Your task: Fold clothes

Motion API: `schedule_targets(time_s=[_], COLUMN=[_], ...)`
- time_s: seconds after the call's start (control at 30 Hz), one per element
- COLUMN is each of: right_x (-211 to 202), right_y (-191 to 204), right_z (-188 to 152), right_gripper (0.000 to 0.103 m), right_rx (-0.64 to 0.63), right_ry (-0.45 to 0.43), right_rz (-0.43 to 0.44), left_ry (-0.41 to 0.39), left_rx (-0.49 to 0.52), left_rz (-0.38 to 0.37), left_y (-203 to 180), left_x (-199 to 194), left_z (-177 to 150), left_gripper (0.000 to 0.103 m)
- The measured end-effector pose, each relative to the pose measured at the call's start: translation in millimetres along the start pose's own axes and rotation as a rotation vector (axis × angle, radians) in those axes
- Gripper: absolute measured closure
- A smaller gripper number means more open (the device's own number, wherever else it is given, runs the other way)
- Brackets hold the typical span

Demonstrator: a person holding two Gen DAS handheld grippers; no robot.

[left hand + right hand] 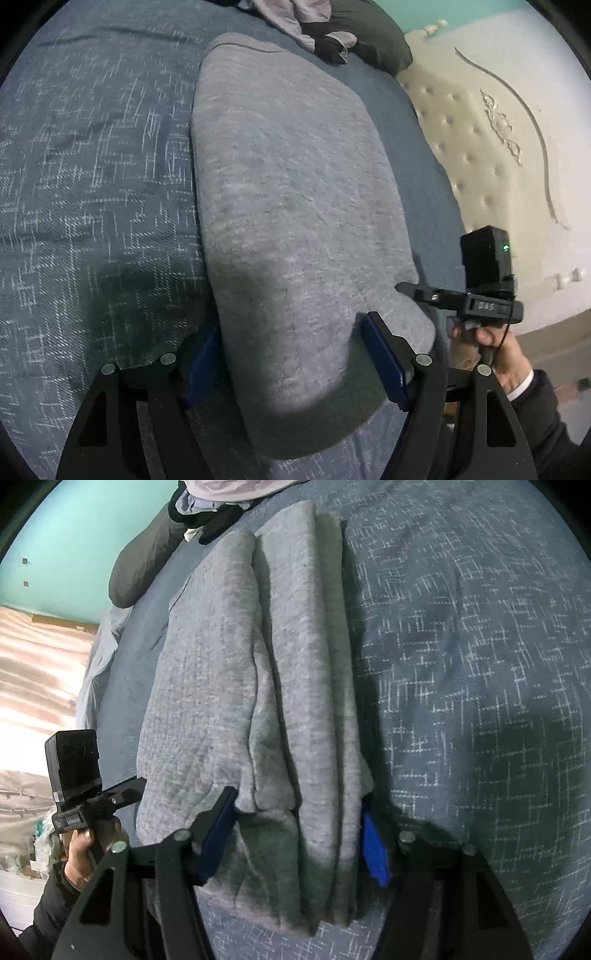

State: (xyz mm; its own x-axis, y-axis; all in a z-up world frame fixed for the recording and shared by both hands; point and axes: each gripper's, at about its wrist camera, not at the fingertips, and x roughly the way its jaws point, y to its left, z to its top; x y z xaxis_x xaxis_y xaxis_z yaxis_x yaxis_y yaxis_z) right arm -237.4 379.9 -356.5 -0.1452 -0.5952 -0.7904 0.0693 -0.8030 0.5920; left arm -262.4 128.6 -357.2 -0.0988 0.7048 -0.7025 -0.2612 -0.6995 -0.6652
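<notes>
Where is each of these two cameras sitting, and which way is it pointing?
Left wrist view: sits on the left gripper, looks along its fingers over the grey garment on the bed cover; the person's other hand shows.
Right wrist view: sits on the right gripper, looks over the same garment; the opposite hand shows.
Shared: garment, bed cover.

— What does the garment look like?
— A heathered grey knit garment (pixel 258 686), folded lengthwise into a long stack of layers.
— Where is it?
— Flat on the blue bed (pixel 461 664), its far end towards the bed's head.
</notes>
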Motion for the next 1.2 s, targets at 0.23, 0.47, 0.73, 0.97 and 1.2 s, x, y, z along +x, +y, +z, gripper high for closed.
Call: schedule_targets(time_s=[0.23, 0.47, 0.73, 0.97, 1.2], right_x=[3, 6, -9, -22, -37], right_y=[5, 11, 26, 26, 30], right_z=[-5, -9, -13, -11, -7], right_gripper=[0.044, 0.052, 0.073, 0.077, 0.078], right_rx=[-0.004, -0.011, -0.091, -0.140, -0.177], right_ry=[-0.002, -0.010, -0.046, -0.087, -0.131], right_rz=[-0.004, -0.016, -0.065, -0.085, -0.101], left_ry=[0.007, -0.003, -0.038, -0.069, -0.096], left_rx=[-0.045, -0.044, 0.023, 0.086, 0.144], left_rz=[-0.026, -0.019, 0.040, 0.064, 0.082], left_y=[13, 17, -1, -23, -43], left_x=[12, 6, -8, -20, -33], left_z=[9, 5, -1, 3, 8], left_gripper=[0.026, 0.031, 0.052, 0.057, 0.058])
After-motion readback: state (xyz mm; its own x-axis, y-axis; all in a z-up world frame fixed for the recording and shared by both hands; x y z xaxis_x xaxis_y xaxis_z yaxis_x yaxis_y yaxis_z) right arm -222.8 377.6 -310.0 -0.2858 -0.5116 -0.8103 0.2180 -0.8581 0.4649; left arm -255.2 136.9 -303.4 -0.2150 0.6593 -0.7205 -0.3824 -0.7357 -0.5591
